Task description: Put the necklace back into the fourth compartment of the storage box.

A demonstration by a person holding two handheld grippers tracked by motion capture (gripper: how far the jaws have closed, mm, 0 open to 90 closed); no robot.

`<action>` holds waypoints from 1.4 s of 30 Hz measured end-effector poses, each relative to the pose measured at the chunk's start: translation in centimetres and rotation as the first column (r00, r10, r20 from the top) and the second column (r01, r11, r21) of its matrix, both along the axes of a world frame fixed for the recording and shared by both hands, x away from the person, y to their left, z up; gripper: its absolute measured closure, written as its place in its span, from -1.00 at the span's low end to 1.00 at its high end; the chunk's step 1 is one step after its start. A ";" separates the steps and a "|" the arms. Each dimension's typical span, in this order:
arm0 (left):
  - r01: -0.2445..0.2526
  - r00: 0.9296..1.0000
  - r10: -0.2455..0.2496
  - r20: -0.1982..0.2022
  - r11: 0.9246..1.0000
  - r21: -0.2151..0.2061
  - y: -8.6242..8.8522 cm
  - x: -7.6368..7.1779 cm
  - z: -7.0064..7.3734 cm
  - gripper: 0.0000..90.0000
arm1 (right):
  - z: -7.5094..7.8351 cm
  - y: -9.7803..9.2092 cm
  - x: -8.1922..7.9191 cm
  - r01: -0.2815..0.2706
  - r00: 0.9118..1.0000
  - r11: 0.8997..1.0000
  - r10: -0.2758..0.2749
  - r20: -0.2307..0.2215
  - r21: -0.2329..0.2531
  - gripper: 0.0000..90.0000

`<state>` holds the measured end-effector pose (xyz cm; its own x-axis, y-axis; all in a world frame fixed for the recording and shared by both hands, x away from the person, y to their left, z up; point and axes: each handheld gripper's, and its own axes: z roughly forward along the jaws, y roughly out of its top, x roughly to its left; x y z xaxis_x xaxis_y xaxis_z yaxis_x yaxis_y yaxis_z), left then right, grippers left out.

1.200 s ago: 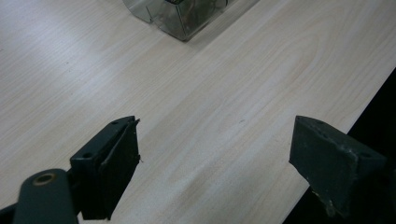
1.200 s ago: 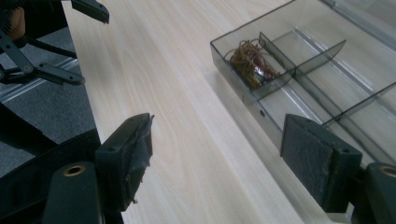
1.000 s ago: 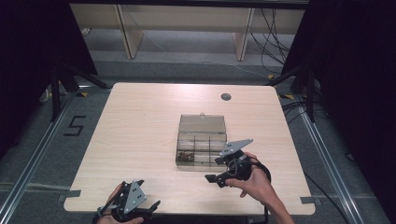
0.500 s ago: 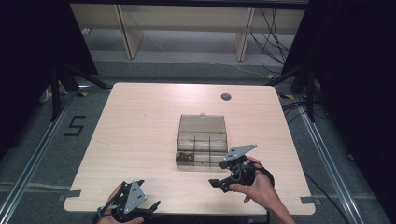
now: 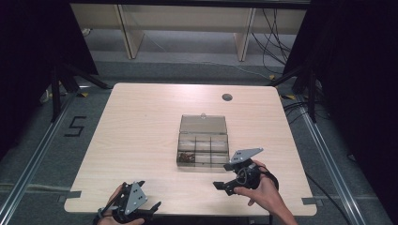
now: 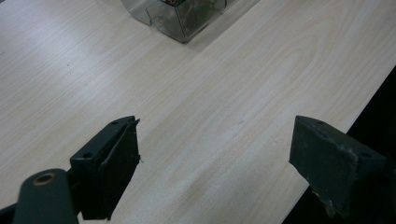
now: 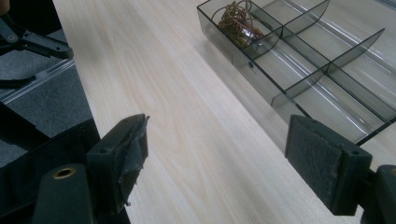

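**Both grippers empty beside the open box**

The left gripper [image 5: 133, 211] sits at the table's [image 5: 141, 126] near edge, jaws wide, holding nothing. The clear box [image 5: 203, 140] lies mid-table, a wire tangle [image 7: 237, 23] in one corner compartment. The right gripper [image 5: 230, 183], also wide and empty, could nudge the light box.

On the desk [image 5: 141, 140] before me a box [image 5: 203, 146] with compartments sits a little right of the middle, its lid lying open behind it, and a tangle of wire [image 7: 239, 24] lies in its near left compartment. My right tongs [image 5: 225, 186] hang over the near part of the desk, just in front of the box's right corner, while my left tongs [image 5: 148, 211] sit at the near edge, well off to the left of it. A round hole [image 5: 227, 97] lies in the desk behind the box, towards the far right.
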<state>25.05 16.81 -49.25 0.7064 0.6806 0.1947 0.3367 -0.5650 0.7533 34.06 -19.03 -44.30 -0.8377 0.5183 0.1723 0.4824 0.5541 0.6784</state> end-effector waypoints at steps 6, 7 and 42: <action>0.000 1.000 0.000 0.000 1.000 0.002 0.0 0.0 0.0 -0.66 | -0.6 -0.6 0.0 0.017 1.000 1.000 -0.017 0.007 -0.002 -0.52; 0.020 0.999 -0.021 0.026 1.000 0.018 0.0 0.2 0.0 -0.66 | -0.7 -0.7 -0.1 0.026 1.000 1.000 -0.026 -0.001 -0.001 -0.51; 0.005 1.000 -0.005 0.002 1.000 0.001 0.0 -0.1 0.0 -0.66 | -2.8 -4.5 -1.2 0.099 0.995 0.995 -0.099 -0.011 0.012 -0.58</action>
<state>24.99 16.76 -49.23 0.7095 0.6767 0.1968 0.3319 -0.5671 0.7538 32.83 -23.57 -47.14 -0.7807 0.5961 0.1875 0.5412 0.4952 0.6796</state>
